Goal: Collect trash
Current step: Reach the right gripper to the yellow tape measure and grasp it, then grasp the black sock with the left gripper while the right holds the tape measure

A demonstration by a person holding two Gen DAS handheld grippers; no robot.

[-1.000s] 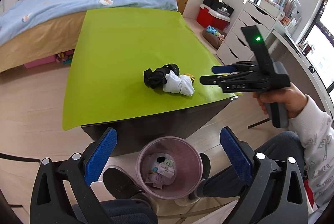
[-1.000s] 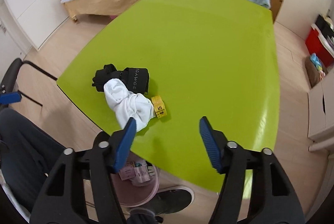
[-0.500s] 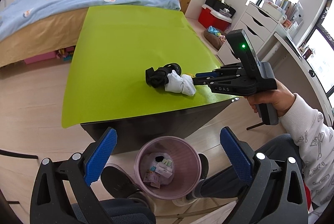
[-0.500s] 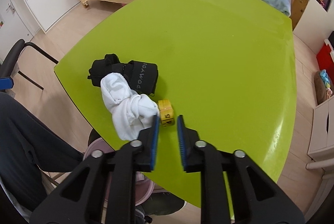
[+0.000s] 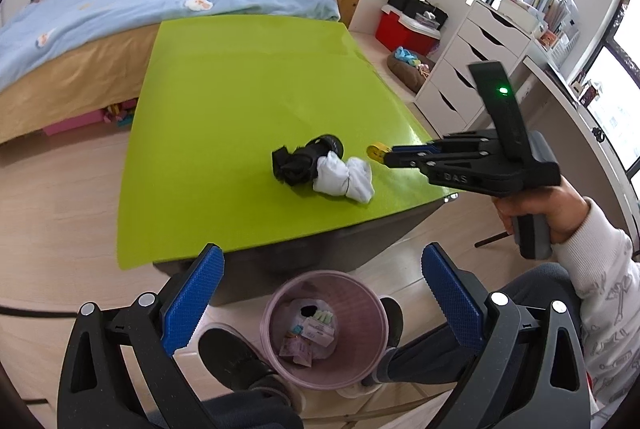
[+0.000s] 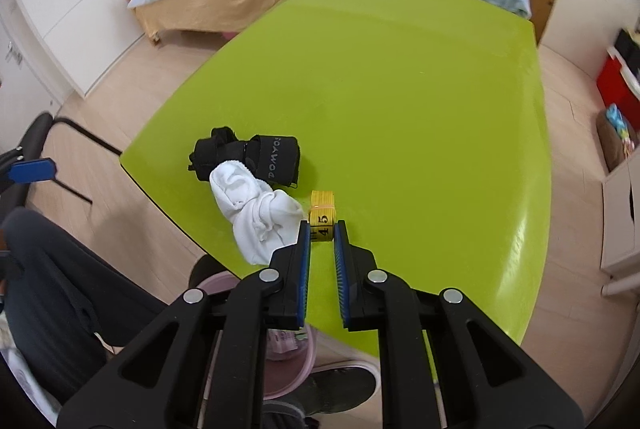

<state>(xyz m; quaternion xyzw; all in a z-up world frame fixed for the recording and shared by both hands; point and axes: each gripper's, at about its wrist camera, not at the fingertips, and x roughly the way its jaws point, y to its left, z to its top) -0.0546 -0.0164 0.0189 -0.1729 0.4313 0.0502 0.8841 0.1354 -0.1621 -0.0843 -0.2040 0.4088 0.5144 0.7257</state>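
Observation:
A small yellow tape roll (image 6: 322,213) marked 45 lies on the green table (image 6: 400,89), next to a white sock (image 6: 256,215) and a black strap bundle (image 6: 260,157). My right gripper (image 6: 322,233) is shut on the near end of the yellow roll; it also shows in the left wrist view (image 5: 390,155), with the roll (image 5: 375,150) at its tips. My left gripper (image 5: 320,293) is open and empty, held over a pink trash bin (image 5: 324,325) on the floor in front of the table. The bin holds several wrappers.
A bed (image 5: 100,13) with soft toys stands beyond the table. White drawers (image 5: 472,69) and a red box (image 5: 404,29) are at the right. A black chair (image 6: 36,133) is left of the table. The person's legs and shoes (image 5: 228,353) flank the bin.
My right gripper moved forward to the yellow roll and closed from wide open onto it. The left gripper stayed open over the bin.

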